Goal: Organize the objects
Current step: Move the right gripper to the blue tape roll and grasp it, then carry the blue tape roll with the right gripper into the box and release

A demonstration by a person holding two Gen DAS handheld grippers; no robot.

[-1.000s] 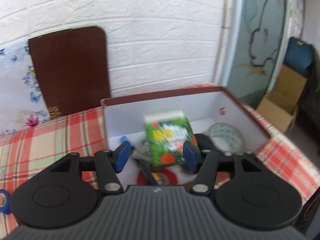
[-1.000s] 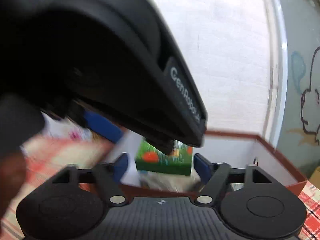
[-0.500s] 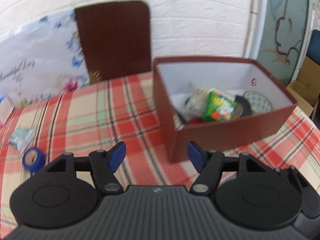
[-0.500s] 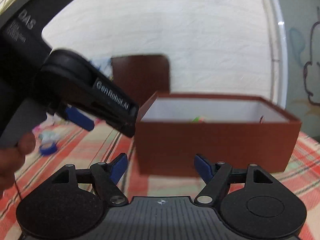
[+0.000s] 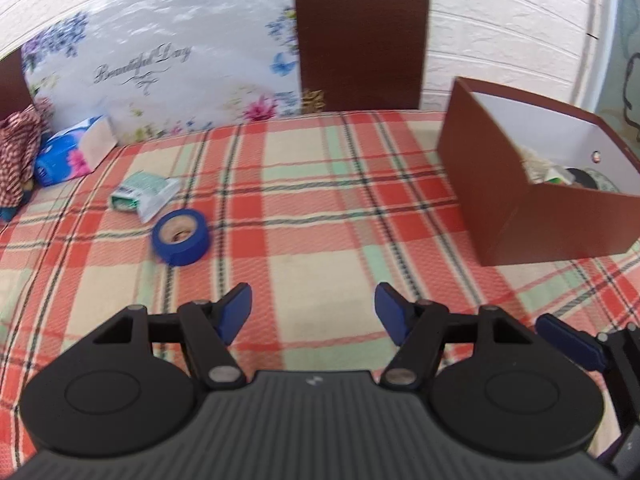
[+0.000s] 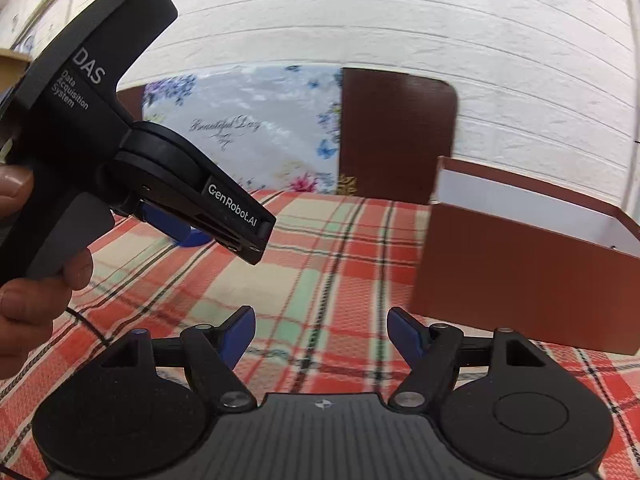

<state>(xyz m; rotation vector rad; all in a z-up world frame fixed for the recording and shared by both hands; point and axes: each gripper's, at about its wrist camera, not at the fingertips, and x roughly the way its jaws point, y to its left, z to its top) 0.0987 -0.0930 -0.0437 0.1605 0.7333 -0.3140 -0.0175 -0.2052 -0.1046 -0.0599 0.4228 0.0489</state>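
Note:
My left gripper [image 5: 312,312] is open and empty above the plaid tablecloth [image 5: 320,208]. A blue tape roll [image 5: 181,236] lies ahead of it to the left, with a green and white packet [image 5: 144,194] just behind. The brown box [image 5: 532,232] stands at the right and holds several items, partly hidden by its wall. My right gripper [image 6: 320,336] is open and empty, low over the cloth, left of the box [image 6: 520,284]. The left gripper's body [image 6: 168,184] shows at the left of the right wrist view and hides most of the tape roll [image 6: 194,238].
A blue tissue pack [image 5: 68,152] and a red patterned cloth [image 5: 16,160] lie at the far left. A floral board [image 5: 160,64] and a brown board [image 5: 360,40] lean on the white brick wall.
My left gripper has let go of the green packet in the box, pulled back and swung left toward the tape roll. My right gripper has drawn back from the box.

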